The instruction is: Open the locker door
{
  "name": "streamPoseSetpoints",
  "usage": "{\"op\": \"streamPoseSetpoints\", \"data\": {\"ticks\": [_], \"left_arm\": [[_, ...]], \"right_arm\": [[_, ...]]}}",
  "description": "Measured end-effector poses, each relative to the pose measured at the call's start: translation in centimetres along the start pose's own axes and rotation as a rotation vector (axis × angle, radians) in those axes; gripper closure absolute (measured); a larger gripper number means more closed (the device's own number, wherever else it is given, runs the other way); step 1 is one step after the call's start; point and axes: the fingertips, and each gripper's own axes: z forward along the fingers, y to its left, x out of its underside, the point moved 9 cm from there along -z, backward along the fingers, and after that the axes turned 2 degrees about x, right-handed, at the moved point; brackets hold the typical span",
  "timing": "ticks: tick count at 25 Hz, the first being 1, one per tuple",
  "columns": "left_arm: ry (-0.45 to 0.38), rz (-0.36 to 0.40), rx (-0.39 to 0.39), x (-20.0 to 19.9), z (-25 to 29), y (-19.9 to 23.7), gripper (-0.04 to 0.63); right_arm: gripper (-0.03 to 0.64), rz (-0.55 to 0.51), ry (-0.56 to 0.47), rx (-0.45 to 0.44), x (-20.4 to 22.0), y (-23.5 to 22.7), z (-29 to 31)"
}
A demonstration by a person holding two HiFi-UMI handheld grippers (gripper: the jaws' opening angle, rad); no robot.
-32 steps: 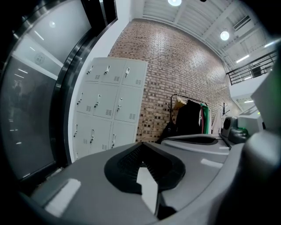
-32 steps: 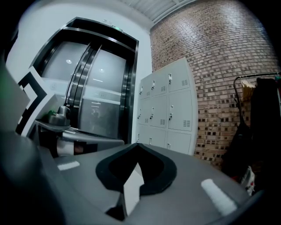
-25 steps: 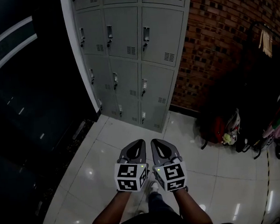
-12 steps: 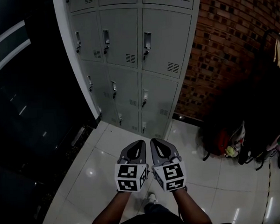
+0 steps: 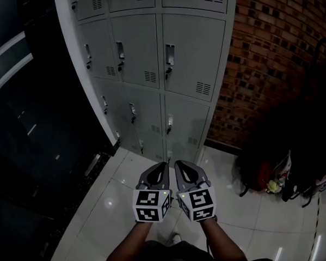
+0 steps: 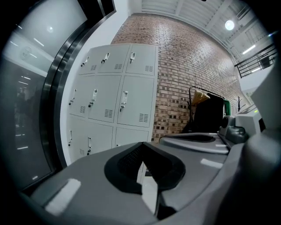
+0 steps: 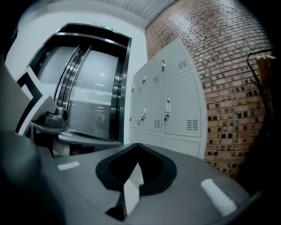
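Top locker row cropped by edge, bags too dark

The head view is looking steeply down. Both gripper views are pointing level, well back from lockers all three are sharing.

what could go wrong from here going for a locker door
Both the left gripper and right gripper have jaws shut, so neither could take a latch without opening first. The lockers have many alike doors with small latches, easy to miss. Bags on the floor at right could trip feet.
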Motion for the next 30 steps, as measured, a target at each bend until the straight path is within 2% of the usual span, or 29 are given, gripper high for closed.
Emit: {"op": "streamPoseSetpoints", "data": {"ticks": [11, 24, 30], "left_arm": [[0.003, 0.011, -0.022, 0.1, 3.6, 1.8, 0.589], [-0.029, 0.006, 0.028, 0.9, 10.8, 7.4, 0.589], [-0.038, 0.001, 0.035, 2.0, 14.0, 10.4, 0.589]], "right_arm": [[0.617, -0.004, -0.007, -0.035, 0.7, -1.8, 4.0], [0.617, 0.011, -0.007, 0.024, 3.5, -4.4, 12.2], [0.592, 0.021, 0.002, 0.038, 5.7, -5.4, 16.6]]}}
